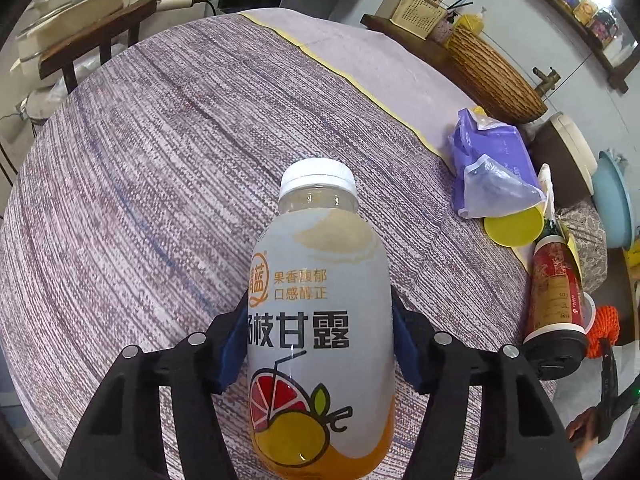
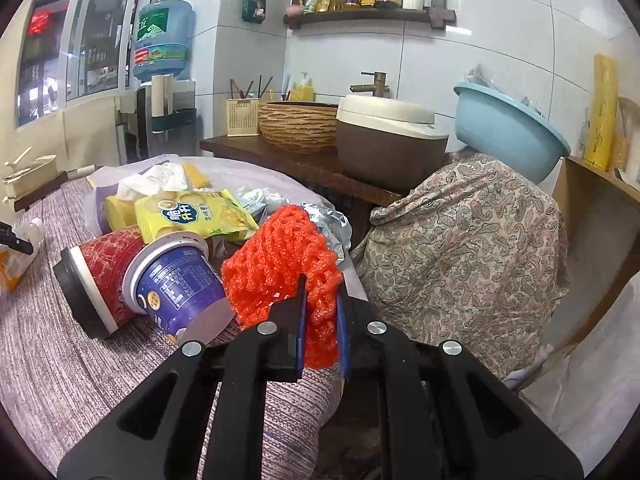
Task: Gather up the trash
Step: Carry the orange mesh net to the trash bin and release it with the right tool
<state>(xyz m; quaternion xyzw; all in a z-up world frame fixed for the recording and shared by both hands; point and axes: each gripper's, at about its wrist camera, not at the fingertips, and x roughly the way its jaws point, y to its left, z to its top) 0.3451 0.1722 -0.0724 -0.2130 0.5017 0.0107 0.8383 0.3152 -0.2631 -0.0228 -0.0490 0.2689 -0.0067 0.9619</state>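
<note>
A juice bottle (image 1: pixel 316 240) with a white cap and a grey-and-orange label lies on the purple woven tablecloth (image 1: pixel 160 160). My left gripper (image 1: pixel 320 304) is shut on its body, both blue pads against its sides. My right gripper (image 2: pixel 320 292) is shut on an orange foam net (image 2: pixel 280 248) at the table's edge. Beside the net lies a heap of trash: a tipped red cup with a black lid (image 2: pixel 100 276), a blue yogurt tub (image 2: pixel 180 280), a yellow-green snack bag (image 2: pixel 192 216), crumpled tissue (image 2: pixel 160 178) and foil (image 2: pixel 328 220). The left wrist view shows a purple plastic bag (image 1: pixel 492 168) there too.
A dark wooden counter behind the table carries a woven basket (image 2: pixel 298 124), a rice cooker (image 2: pixel 388 136) and a utensil holder (image 2: pixel 242 116). A blue basin (image 2: pixel 508 128) rests on a paisley-covered object (image 2: pixel 460 248) right of the table. A wooden chair (image 1: pixel 96 36) stands at the far side.
</note>
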